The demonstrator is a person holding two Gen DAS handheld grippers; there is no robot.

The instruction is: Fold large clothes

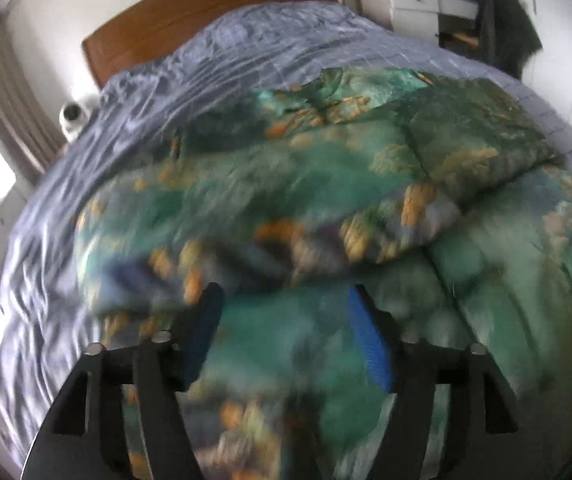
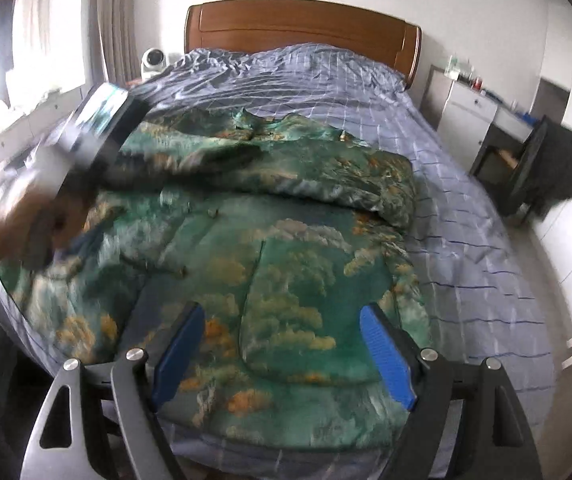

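A large green padded jacket (image 2: 286, 240) with an orange and grey landscape print lies on the bed, both sleeves folded across its chest. In the left wrist view the jacket (image 1: 306, 200) is blurred and fills the middle. My left gripper (image 1: 284, 300) is open and empty, low over the jacket's left side; its body and the hand holding it show at the left of the right wrist view (image 2: 94, 128). My right gripper (image 2: 282, 316) is open and empty above the jacket's hem near the foot of the bed.
The bed has a blue checked sheet (image 2: 466, 208) and a wooden headboard (image 2: 302, 28). A small white fan (image 2: 153, 60) stands left of the headboard. A white cabinet (image 2: 470, 108) and a chair with dark clothing (image 2: 542, 168) stand on the right.
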